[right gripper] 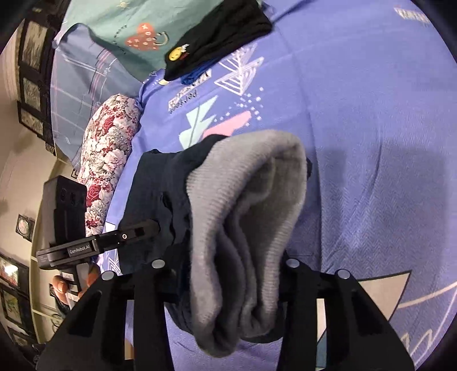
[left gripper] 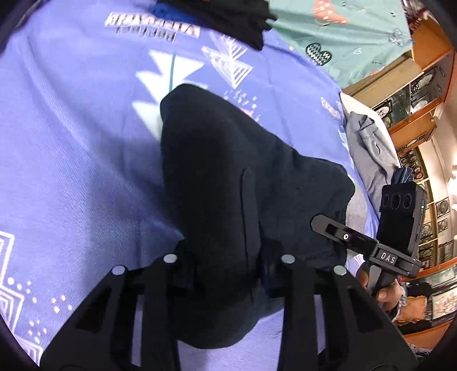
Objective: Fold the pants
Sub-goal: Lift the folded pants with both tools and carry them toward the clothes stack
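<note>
Dark navy pants (left gripper: 228,182) with a grey fleece lining (right gripper: 257,205) lie bunched on a purple patterned bedsheet (left gripper: 71,142). My left gripper (left gripper: 228,274) is shut on the dark fabric at the near end. My right gripper (right gripper: 225,282) is shut on a thick fold where the grey lining shows, with dark fabric (right gripper: 154,194) trailing to the left. In the left wrist view the right gripper's body (left gripper: 371,245) shows at right; in the right wrist view the left gripper's body (right gripper: 85,242) shows at left.
A black garment (right gripper: 220,37) lies at the far end of the sheet. A floral bolster (right gripper: 108,148) and a teal pillow (right gripper: 137,25) sit along the bed's edge. Grey clothes (left gripper: 368,148) lie by the side. Wooden display shelves (left gripper: 422,94) stand beyond.
</note>
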A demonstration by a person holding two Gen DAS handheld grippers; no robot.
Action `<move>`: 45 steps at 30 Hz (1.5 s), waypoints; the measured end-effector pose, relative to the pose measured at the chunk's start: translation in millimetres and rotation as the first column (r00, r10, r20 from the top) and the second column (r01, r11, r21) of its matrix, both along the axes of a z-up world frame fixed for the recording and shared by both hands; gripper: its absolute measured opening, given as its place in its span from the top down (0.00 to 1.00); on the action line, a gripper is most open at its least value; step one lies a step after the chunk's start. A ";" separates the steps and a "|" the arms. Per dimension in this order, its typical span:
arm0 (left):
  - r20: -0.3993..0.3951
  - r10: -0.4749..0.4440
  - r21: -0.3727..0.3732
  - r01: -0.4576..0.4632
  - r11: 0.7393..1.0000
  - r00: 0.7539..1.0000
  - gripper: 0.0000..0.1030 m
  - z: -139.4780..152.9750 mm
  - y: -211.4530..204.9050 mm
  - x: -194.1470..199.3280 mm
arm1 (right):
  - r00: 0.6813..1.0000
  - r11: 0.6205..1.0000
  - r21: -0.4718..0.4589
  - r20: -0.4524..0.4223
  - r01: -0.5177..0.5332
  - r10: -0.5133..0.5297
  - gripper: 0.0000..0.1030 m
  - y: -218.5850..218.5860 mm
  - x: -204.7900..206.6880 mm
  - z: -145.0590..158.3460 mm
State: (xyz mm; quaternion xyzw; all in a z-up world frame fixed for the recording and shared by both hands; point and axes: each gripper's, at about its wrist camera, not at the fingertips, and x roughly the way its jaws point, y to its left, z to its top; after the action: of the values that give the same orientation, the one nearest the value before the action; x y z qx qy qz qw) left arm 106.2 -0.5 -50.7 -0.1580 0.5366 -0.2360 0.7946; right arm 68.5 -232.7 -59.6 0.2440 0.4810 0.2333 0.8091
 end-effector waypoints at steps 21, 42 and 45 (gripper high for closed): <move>0.443 0.109 0.032 -0.137 0.990 0.890 0.69 215.4 26.6 131.7 | 0.857 0.961 -0.275 0.490 -0.021 0.159 0.60 60.9 153.5 224.0; 0.405 0.174 0.155 -0.255 0.954 0.897 0.24 77.4 13.5 377.6 | 0.929 0.854 -0.478 0.370 0.203 -0.013 0.05 51.2 422.3 95.4; 0.365 0.202 0.095 -0.252 0.963 0.909 0.24 78.9 25.5 375.9 | 0.946 0.899 -0.398 0.320 0.181 -0.049 0.04 39.0 424.8 92.1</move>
State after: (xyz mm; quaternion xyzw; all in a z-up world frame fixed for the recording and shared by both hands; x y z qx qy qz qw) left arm 482.1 25.0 28.2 -0.1185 0.3788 -0.1281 0.9089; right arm 493.3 -193.6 32.5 0.0527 0.3750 0.1093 0.9190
